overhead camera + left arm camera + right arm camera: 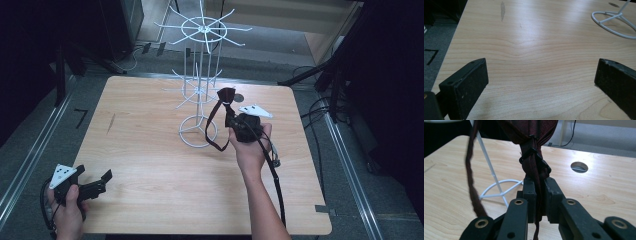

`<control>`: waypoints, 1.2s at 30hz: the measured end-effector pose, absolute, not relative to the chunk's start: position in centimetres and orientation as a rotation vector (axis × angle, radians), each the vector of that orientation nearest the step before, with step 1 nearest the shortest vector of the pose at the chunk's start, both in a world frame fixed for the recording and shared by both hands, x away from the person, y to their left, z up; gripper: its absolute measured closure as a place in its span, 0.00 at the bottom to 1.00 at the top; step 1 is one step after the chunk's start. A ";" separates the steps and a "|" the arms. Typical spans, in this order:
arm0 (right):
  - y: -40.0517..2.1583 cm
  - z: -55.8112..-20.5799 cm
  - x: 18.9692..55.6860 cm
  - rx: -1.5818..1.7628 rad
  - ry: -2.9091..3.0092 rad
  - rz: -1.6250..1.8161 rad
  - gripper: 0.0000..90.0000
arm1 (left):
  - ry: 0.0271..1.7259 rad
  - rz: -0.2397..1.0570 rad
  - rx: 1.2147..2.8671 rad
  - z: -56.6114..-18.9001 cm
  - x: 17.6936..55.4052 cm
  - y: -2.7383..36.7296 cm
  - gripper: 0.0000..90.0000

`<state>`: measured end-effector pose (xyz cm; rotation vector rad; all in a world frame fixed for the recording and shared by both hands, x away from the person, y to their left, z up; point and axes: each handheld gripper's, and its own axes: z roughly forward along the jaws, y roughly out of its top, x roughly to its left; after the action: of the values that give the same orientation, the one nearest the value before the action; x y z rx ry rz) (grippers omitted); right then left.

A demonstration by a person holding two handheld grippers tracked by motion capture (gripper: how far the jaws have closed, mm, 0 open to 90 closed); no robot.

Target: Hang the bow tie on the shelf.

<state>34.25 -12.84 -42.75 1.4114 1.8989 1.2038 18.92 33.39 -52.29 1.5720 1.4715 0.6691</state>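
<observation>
Right gripper (539, 195): pinching the bow tie's knot, mid-frame.
Left gripper (541, 82): sitting spread wide, lower left.
Bow tie (534, 167): dark red, strap dangling.

Light wooden table (150, 170) on grey floor (30, 150), dark surroundings.

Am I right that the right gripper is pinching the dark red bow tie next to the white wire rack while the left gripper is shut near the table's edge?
Not quite: the left gripper is open, jaws wide apart over bare table, as the left gripper view shows. The right gripper does pinch the dark red bow tie beside the white wire rack.
</observation>
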 end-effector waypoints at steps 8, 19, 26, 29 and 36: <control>-11.8 -45.8 34.3 1.443 1.953 1.174 0.91 | 1.473 0.664 1.572 -52.3 18.9 33.4 0.00; -10.8 -49.0 34.9 1.508 1.995 1.165 0.91 | 1.474 0.659 1.567 -52.3 19.0 33.5 0.00; -11.0 -50.1 34.9 1.555 1.994 1.191 0.90 | 1.474 0.661 1.566 -52.3 19.0 33.5 0.00; -11.3 -50.5 34.9 1.563 2.004 1.206 0.86 | 1.475 0.660 1.565 -52.3 19.0 33.5 0.00; -11.6 -50.0 34.8 1.515 2.021 1.289 0.68 | 1.475 0.662 1.566 -52.3 19.0 33.5 0.00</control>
<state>34.81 -11.65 -49.96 1.5150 2.0210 1.2889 18.99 33.50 -52.32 1.5656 1.4747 0.6616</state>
